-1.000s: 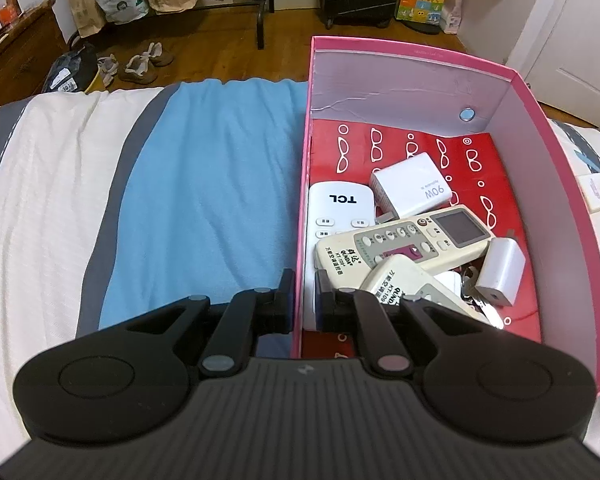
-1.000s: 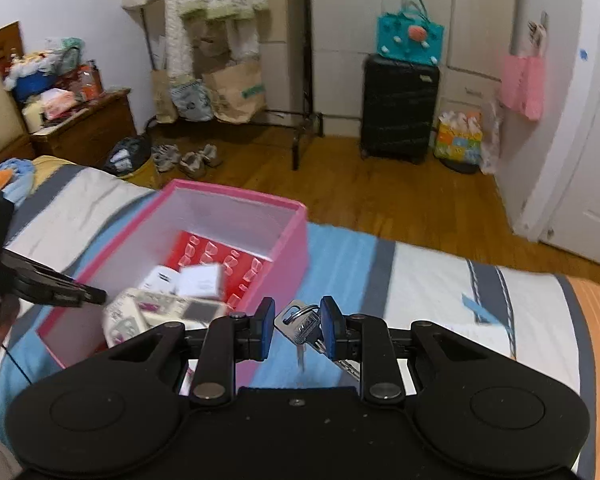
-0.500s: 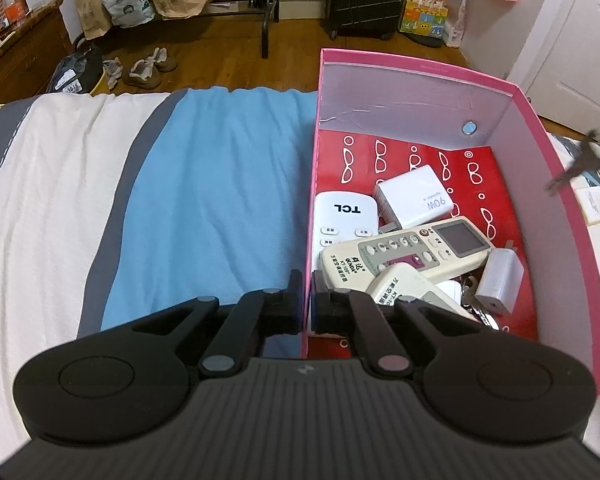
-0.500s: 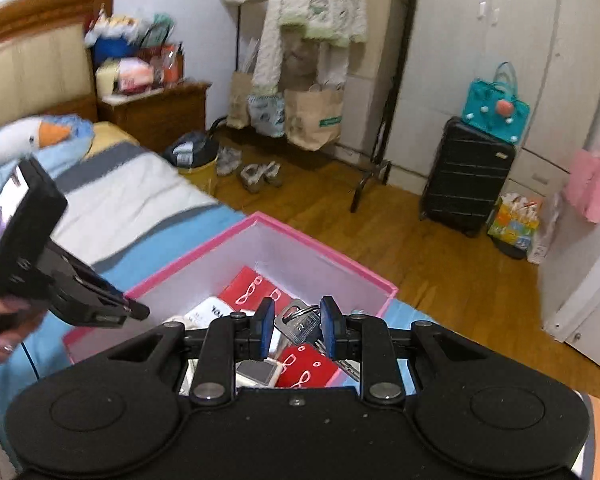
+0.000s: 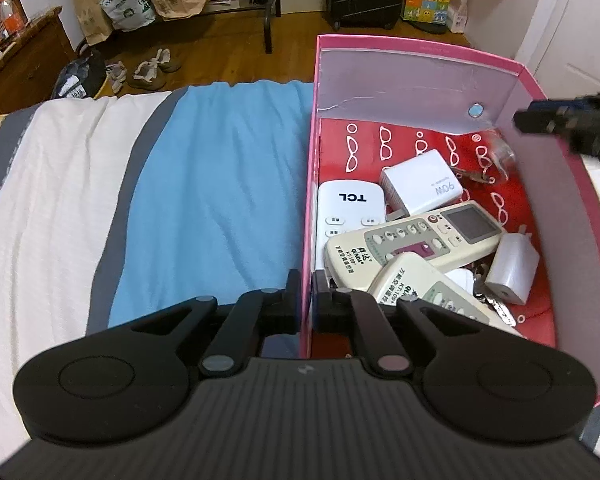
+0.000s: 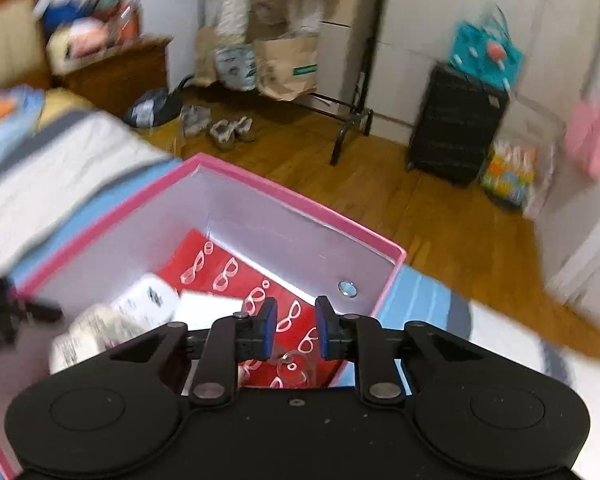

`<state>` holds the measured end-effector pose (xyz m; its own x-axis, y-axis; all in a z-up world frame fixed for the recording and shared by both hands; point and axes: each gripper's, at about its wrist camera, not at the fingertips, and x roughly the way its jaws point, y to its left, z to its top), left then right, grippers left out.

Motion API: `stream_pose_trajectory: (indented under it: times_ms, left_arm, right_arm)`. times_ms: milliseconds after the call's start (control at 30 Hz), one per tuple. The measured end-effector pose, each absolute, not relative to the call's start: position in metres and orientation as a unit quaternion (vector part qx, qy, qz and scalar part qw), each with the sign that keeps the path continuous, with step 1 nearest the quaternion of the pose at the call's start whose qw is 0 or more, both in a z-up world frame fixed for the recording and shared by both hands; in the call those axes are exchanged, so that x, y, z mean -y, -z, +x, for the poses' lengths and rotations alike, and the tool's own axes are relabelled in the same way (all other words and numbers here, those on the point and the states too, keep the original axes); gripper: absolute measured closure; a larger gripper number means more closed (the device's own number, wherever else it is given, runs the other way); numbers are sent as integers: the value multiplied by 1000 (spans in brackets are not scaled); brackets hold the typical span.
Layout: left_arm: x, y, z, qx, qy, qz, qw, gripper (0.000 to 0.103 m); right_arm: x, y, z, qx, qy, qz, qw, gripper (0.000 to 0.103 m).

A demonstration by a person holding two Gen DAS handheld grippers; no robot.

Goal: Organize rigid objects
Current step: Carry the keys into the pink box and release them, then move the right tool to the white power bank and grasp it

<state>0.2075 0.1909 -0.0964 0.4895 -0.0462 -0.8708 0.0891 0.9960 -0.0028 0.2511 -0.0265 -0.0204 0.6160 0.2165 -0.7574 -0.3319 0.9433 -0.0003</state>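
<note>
Pink box point(image 5: 416, 46) on striped bed point(image 5: 204, 184), wall clamped by left gripper point(image 5: 306, 298).
Inside the box: remotes point(image 5: 414, 236), white charger point(image 5: 422, 186), keys point(image 5: 490, 160) near far wall. Right gripper point(image 6: 296, 330) above the box, jaws parted, empty.

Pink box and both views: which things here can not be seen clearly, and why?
- Keys, left wrist view: motion-blurred beside the white charger; right wrist view hides them below the right gripper.
- Second remote, left wrist view: near end covered by the left gripper.
- Pink box: near wall hidden behind that gripper's body.
- Remotes, right wrist view: labels blurred.
</note>
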Motion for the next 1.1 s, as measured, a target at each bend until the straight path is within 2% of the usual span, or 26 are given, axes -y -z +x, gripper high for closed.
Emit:
stream_pose_trajectory:
  times_ms: [167, 300, 467, 600, 733, 1100]
  left_arm:
    - [-191, 96, 207, -505, 39, 16, 862, 99]
    - [-191, 95, 206, -506, 38, 15, 861, 99]
    - [-195, 92, 208, -512, 41, -1, 858, 98]
    - [-198, 91, 209, -513, 42, -7, 857, 98]
    - [-195, 92, 210, -515, 39, -3, 856, 98]
    - [-200, 94, 216, -520, 46, -21, 853, 97]
  right_arm:
    - [61, -5, 234, -392, -134, -7, 910, 74]
    - [106, -15, 221, -414, -104, 40, 904, 69]
    - [169, -4, 216, -470, -57, 113, 874, 50]
    - [204, 12, 209, -495, -12, 135, 859, 49]
    - [236, 31, 209, -503, 18, 175, 846, 40]
    - [290, 107, 227, -546, 85, 272, 788, 35]
